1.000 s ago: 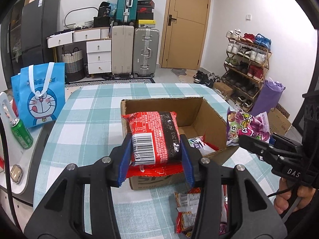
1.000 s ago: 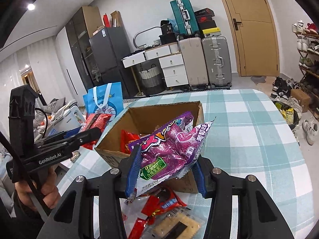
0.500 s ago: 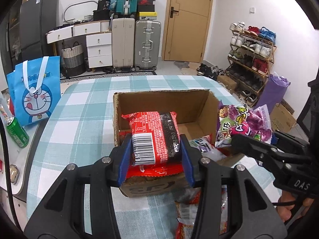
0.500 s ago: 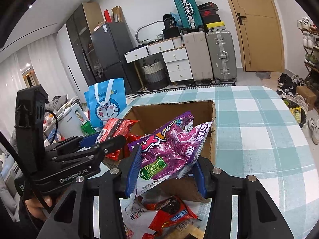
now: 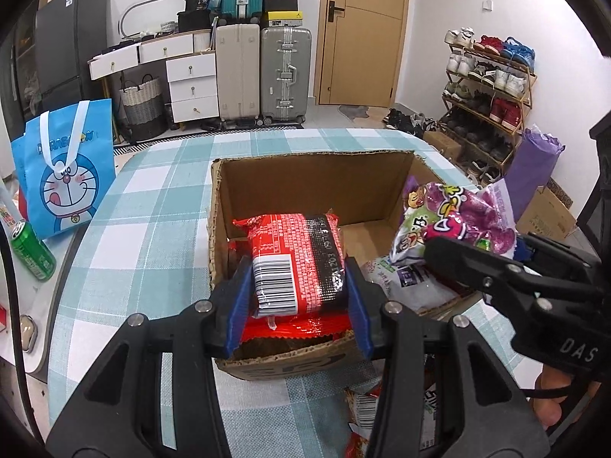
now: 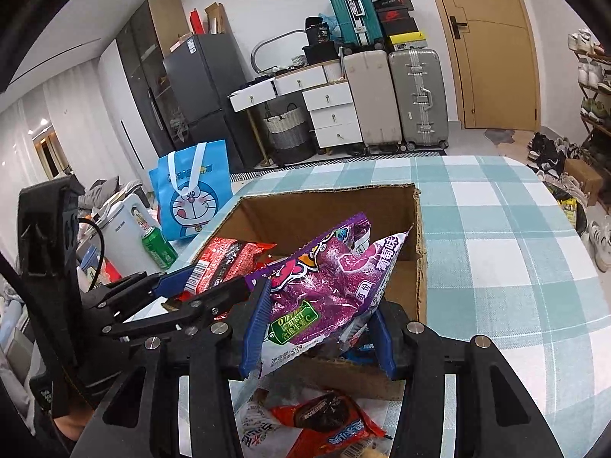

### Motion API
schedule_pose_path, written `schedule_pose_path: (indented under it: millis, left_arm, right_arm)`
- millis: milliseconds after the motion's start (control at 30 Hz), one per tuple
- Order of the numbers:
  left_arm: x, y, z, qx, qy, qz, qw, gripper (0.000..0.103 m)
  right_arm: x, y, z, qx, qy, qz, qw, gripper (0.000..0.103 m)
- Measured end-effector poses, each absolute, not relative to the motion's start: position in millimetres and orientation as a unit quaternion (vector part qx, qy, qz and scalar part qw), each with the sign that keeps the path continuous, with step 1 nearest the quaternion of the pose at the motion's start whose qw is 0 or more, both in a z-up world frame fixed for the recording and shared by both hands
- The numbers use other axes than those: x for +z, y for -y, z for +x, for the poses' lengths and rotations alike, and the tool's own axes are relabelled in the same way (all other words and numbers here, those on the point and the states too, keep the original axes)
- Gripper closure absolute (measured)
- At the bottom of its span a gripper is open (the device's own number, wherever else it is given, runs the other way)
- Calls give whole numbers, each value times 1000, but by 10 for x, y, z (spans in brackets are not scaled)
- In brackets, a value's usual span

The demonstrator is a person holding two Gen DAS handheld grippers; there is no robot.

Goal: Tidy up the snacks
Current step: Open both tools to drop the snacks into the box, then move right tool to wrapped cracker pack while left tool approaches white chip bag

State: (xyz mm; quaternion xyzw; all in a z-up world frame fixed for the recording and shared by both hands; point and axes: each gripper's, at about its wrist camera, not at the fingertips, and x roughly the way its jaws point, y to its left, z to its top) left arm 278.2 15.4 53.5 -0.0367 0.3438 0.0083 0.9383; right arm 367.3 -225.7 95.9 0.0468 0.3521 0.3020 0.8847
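An open cardboard box [image 5: 313, 175] stands on the checked tablecloth; it also shows in the right wrist view [image 6: 328, 210]. My left gripper [image 5: 298, 301] is shut on a red and black snack packet [image 5: 296, 259] and holds it over the box's near left part. My right gripper [image 6: 317, 324] is shut on a purple snack bag [image 6: 324, 278] and holds it over the box's near edge. The purple bag [image 5: 454, 217] shows at the box's right side in the left wrist view. White and red packets [image 5: 404, 278] lie inside the box.
Loose snack packets [image 6: 324, 423] lie on the table in front of the box. A blue Doraemon bag [image 5: 65, 168] and a green can [image 5: 30, 252] stand to the left. Suitcases, drawers and a shoe rack stand beyond the table.
Both grippers have moved forward with their packets, from in front of and beside the box to above its opening. The box now looks closer and larger in both views.
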Motion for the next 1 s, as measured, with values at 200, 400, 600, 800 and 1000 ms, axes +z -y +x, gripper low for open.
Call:
schedule_pose_path:
  millis: [200,400,600,800,1000]
  left_arm:
    - [547,-141,2740,-2,-338,-36,941,61]
    - [621,-121,2674,-7,-331,-26,943,50]
    - [725,-164,2487,-10,-319,-35,947,17]
    - [771,-229,2246,-13,-318,-43,947,1]
    - [769,-259,2010,-18,-320,-49,946,1]
  right_arm:
    - [971,2290,3665,304,-342,49,888,54]
    - [1091,2382,3600,298,-319,52,898,45]
    - [1189,2527,3497,287,-306,54,906,13]
    - [1212,2742,3387,283,-314,69,904,1]
    - [1132,2839,3249,287,-328,53,899,1]
